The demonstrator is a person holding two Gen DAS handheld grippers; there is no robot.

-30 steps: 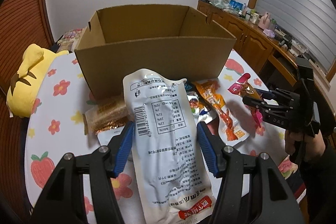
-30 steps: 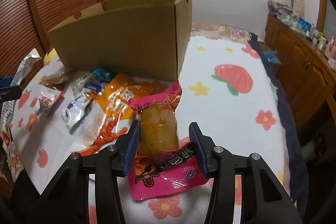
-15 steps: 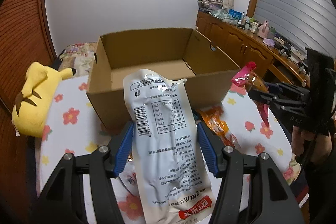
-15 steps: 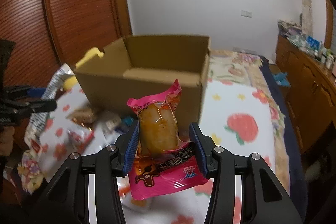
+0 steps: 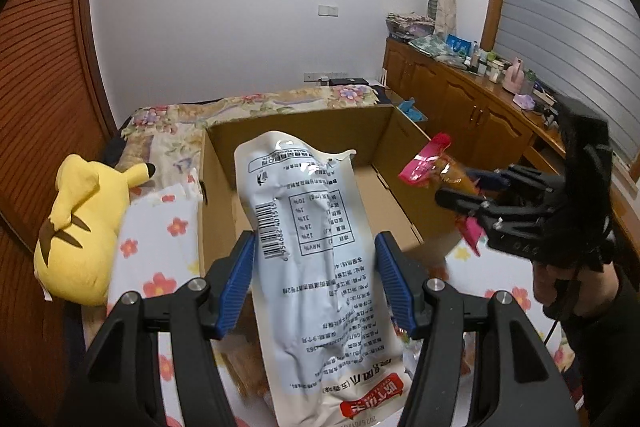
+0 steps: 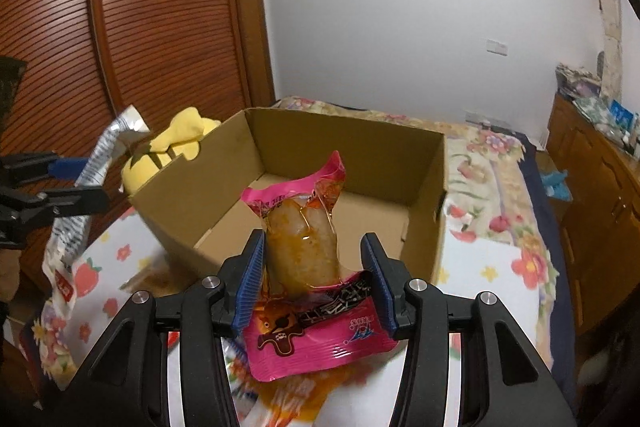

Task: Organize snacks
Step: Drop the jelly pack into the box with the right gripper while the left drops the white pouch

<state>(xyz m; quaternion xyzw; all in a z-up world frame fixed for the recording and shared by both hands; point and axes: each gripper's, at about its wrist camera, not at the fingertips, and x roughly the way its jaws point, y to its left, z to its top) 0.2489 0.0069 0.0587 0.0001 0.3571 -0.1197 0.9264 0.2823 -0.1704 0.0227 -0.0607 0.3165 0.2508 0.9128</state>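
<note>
Between the blue ribbed pads of the left tool (image 5: 315, 281) sits a long pale grey foil snack pouch (image 5: 316, 267) printed with a barcode and table; the pads press its two edges at a middling width, and the pouch stands up past the tips. Just beyond those tips lies the open brown cardboard box (image 5: 400, 147), its bare floor showing. The right tool (image 6: 313, 277), likewise partly closed, grips a pink plastic snack packet (image 6: 308, 259) with a clear window over an orange-sauced piece; the packet's top rises above the pads. The same box (image 6: 438, 187) lies directly ahead of it. Under both tools spreads a white flower-and-strawberry patterned cloth (image 6: 496, 263). Left of the left tool, beside the box, rests a yellow plush toy (image 5: 80, 227).
</note>
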